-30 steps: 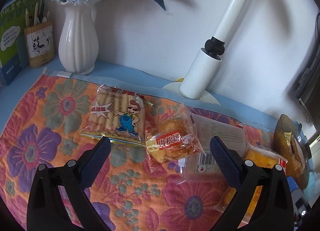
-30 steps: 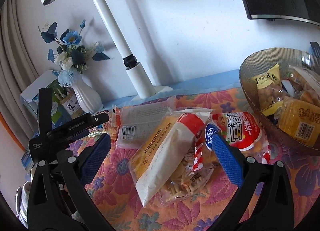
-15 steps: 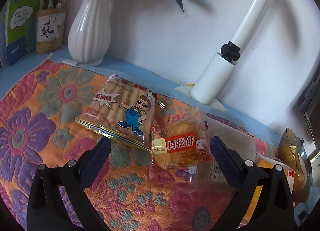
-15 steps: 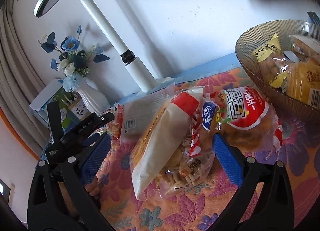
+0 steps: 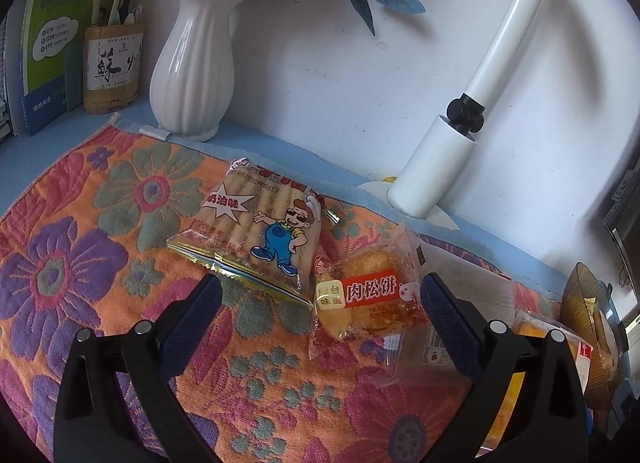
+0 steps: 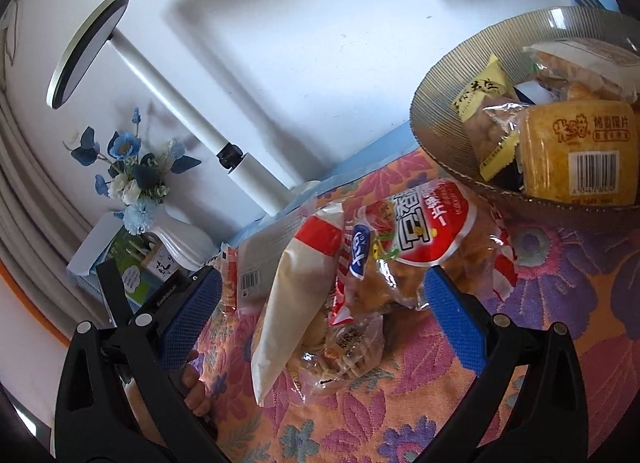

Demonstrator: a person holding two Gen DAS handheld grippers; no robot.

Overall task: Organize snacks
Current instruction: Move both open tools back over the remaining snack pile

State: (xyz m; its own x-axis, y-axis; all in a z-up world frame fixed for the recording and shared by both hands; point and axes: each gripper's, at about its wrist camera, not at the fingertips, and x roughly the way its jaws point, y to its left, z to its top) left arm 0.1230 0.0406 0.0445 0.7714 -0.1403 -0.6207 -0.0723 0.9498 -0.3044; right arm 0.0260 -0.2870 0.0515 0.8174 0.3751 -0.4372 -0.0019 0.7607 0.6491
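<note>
Clearly the crinkly clear-wrapped golden pastry with a red label (image 5: 370,293), beside the white ribbed vase (image 5: 192,67), looks light and squashy, best pinched across its middle by the wide-open, empty left tool (image 5: 320,295), as the right tool (image 6: 320,291) gapes empty.

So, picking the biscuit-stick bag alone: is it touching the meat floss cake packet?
Touching. The left wrist view shows the biscuit-stick bag overlapping the meat floss cake packet.
</note>
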